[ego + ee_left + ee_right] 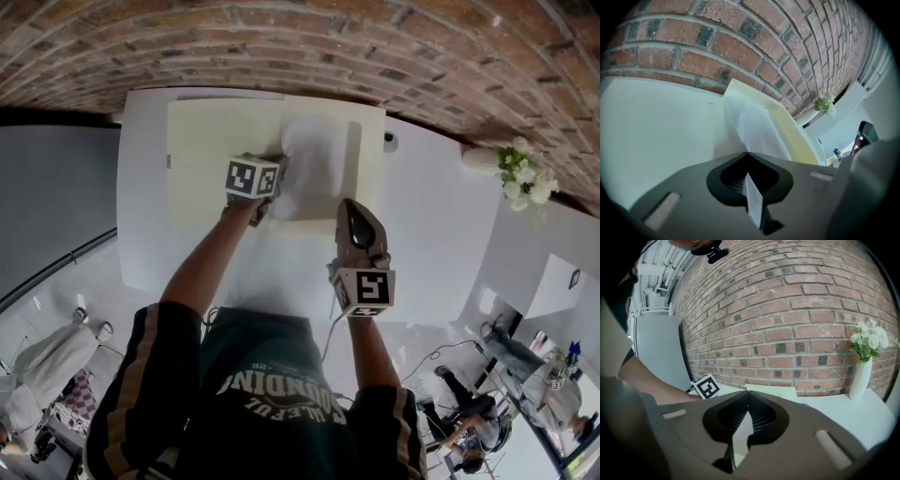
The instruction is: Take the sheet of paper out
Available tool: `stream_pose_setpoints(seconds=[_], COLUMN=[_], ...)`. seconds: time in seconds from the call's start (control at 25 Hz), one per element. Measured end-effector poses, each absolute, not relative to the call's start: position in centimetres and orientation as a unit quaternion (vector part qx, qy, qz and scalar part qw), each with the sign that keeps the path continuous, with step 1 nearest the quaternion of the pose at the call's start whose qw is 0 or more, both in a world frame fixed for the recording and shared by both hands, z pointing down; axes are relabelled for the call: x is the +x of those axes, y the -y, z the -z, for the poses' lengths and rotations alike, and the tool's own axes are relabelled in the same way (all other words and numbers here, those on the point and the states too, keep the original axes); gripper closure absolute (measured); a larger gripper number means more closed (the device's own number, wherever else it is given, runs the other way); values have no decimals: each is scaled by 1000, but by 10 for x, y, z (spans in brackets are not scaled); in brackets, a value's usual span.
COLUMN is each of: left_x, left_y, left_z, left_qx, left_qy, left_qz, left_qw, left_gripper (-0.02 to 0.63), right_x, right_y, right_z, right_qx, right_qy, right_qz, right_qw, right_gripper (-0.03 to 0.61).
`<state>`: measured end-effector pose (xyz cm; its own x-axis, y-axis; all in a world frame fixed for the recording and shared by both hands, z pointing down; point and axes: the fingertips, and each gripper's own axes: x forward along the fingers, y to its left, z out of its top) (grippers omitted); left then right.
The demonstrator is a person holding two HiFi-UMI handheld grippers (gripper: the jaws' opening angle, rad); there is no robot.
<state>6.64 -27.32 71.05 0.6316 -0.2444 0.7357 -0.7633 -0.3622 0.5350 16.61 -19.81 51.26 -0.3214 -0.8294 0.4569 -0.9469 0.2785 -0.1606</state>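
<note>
Taupe tongs (349,204), dark gold-striped tee (272,370)

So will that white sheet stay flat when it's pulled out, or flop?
Probably floppy: the sheet of paper already bows where the left gripper pinches it. Likely very light, being so thin. It may slide easily off the smooth yellow folder.

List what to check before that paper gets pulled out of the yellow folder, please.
1. Left claw shut on the sheet of paper: ok.
2. Sheet out of the yellow folder: not ok, it lies in it.
3. Right claw shut and empty: ok.
4. Right claw pinning the folder down: cannot tell.
5. Flower vase well away from the folder: ok.
</note>
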Motion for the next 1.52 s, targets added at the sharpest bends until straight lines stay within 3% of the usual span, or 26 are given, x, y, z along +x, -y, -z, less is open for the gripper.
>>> stream_pose_setpoints(seconds=[1.52], left_x=[29], left_y=[277], left_z=[-688], left_qx=[781], left_qy=[331], left_qz=[-264], left_qw=[458], left_gripper=[603], right_x=[147], right_y=[186], right_z=[-498], right_qx=[565], right_qy=[791], right_qz=[-188], right_qw=[139], right_gripper=[578])
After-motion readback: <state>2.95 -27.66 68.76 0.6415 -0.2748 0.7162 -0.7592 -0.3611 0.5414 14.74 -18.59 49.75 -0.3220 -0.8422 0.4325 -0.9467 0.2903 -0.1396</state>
